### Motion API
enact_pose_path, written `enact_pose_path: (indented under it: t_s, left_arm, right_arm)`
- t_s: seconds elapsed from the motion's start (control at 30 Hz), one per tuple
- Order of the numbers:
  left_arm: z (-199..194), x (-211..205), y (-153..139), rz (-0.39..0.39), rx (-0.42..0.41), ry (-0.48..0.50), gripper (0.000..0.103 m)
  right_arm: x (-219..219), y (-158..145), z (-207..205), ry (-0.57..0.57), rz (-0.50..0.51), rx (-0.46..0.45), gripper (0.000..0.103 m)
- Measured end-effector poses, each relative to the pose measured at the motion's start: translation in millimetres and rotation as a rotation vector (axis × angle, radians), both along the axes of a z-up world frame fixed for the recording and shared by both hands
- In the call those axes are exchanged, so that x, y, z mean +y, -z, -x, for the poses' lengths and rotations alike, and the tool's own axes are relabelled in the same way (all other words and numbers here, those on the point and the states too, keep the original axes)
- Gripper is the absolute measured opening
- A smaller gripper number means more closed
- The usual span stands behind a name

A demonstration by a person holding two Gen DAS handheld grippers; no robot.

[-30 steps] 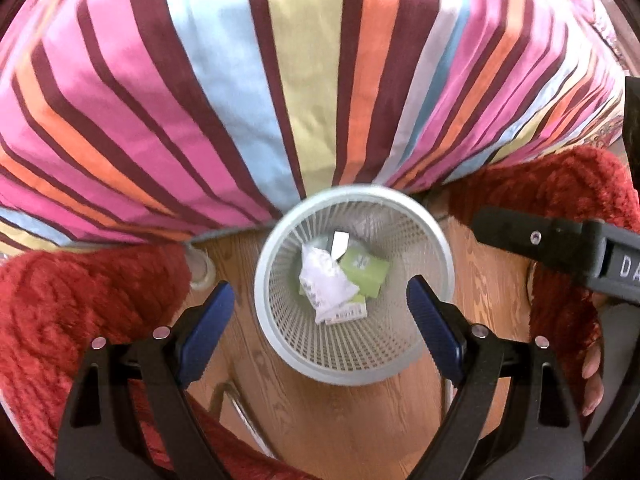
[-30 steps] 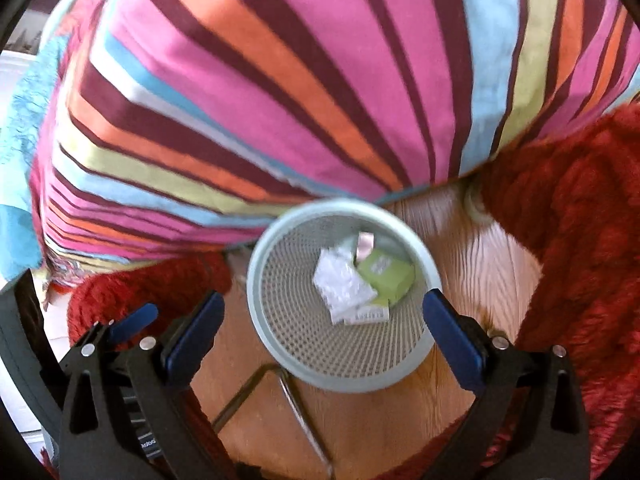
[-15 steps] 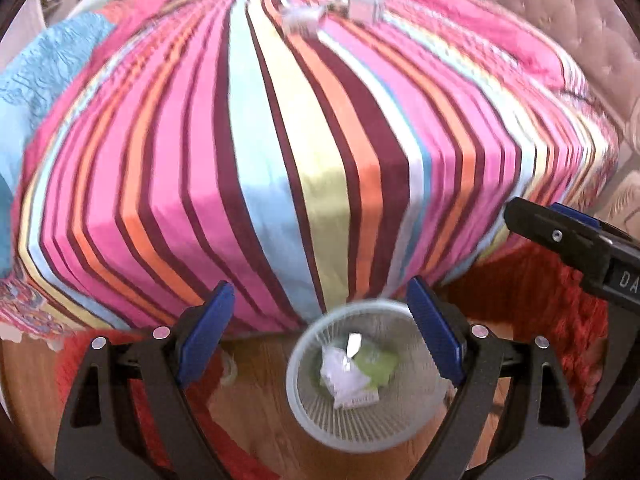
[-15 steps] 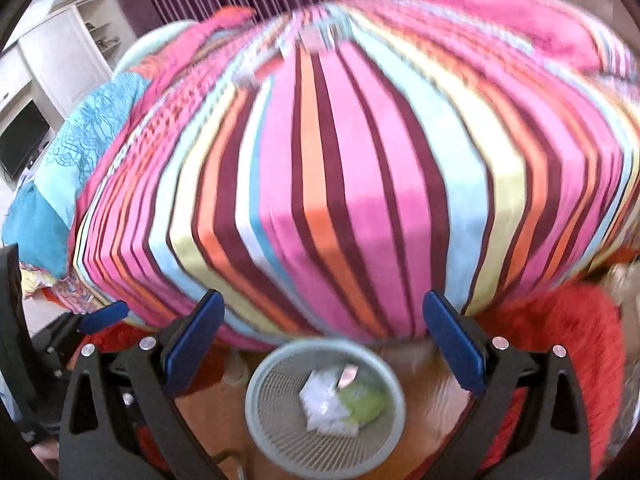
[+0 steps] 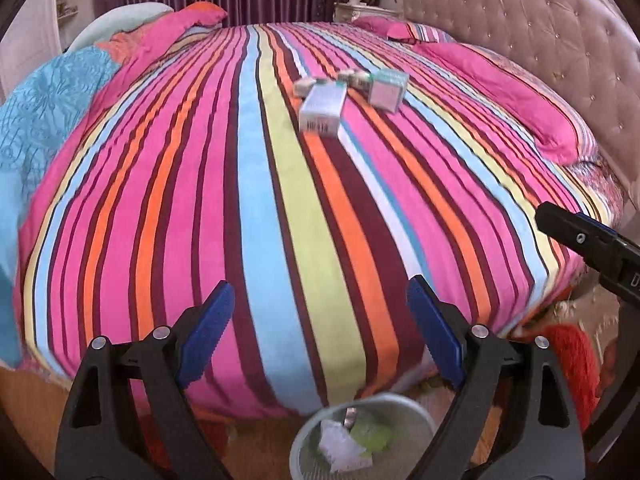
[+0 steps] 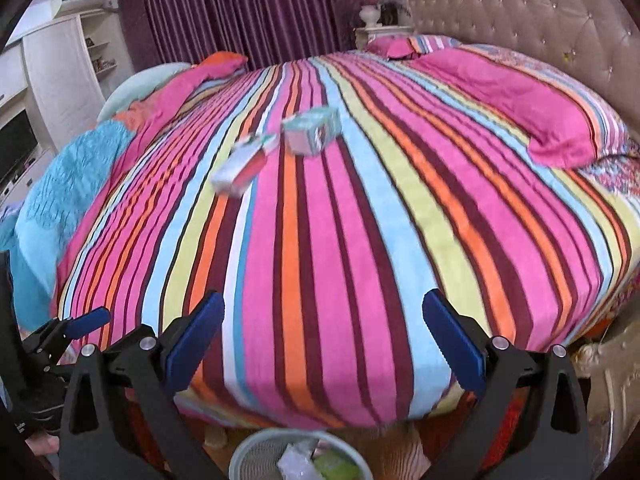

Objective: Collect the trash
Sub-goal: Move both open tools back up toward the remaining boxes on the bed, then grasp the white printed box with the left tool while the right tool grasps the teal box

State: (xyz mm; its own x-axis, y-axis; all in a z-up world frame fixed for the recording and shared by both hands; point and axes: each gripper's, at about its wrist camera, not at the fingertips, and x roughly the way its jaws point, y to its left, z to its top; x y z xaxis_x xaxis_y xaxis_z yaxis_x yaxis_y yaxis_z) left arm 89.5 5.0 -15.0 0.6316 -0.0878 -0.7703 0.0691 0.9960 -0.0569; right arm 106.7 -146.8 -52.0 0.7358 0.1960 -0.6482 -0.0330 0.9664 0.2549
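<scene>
Small cardboard boxes lie far off on the striped bedspread [image 5: 280, 208]: a white flat box [image 5: 323, 109] and a teal-and-white box [image 5: 387, 89] with smaller ones behind. The right wrist view shows the white box [image 6: 244, 164] and the teal box [image 6: 314, 135] too. A white mesh wastebasket [image 5: 362, 438] on the floor below holds crumpled white paper and a green box; its rim [image 6: 298, 454] shows at the bottom edge. My left gripper [image 5: 320, 334] is open and empty above the basket. My right gripper [image 6: 323, 344] is open and empty too.
The bed has pink pillows [image 5: 504, 80] and a tufted headboard [image 5: 540, 28] at right, a blue blanket [image 5: 44, 104] at left. A red rug [image 5: 572, 364] lies on the wooden floor. Purple curtains, a nightstand and white shelves [image 6: 68, 72] stand behind.
Both grippers rose and tilted up from looking down into the wastebasket. The basket slid to the bottom edge and the bed top with the boxes came into view. Jaws stayed wide.
</scene>
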Motion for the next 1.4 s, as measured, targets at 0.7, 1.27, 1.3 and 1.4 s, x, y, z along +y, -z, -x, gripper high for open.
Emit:
enact_pose_path:
  t_s: [0.7, 1.27, 1.3, 1.4]
  left_arm:
    - [-146.9, -1.4, 16.0, 0.025, 0.022, 0.002, 0.085]
    - [-225.7, -9.4, 23.1, 0.018, 0.024, -0.006, 0.085]
    - [-228.4, -9.9, 24.2, 0.014, 0.027, -0.008, 0.085]
    - [-235.8, -8.5, 27.9, 0.026, 0.037, -0.020, 0.085]
  right_arm:
    - [15.2, 0.6, -116.9, 0.018, 0.002, 0.007, 0.095]
    - [39.0, 4.3, -221.6, 0.052, 0.015, 0.039, 0.095]
    - [40.1, 5.8, -226.2, 0.057, 0.018, 0.044, 0.095]
    - [39.4, 10.5, -241.4, 0.076, 0.006, 0.065, 0.095]
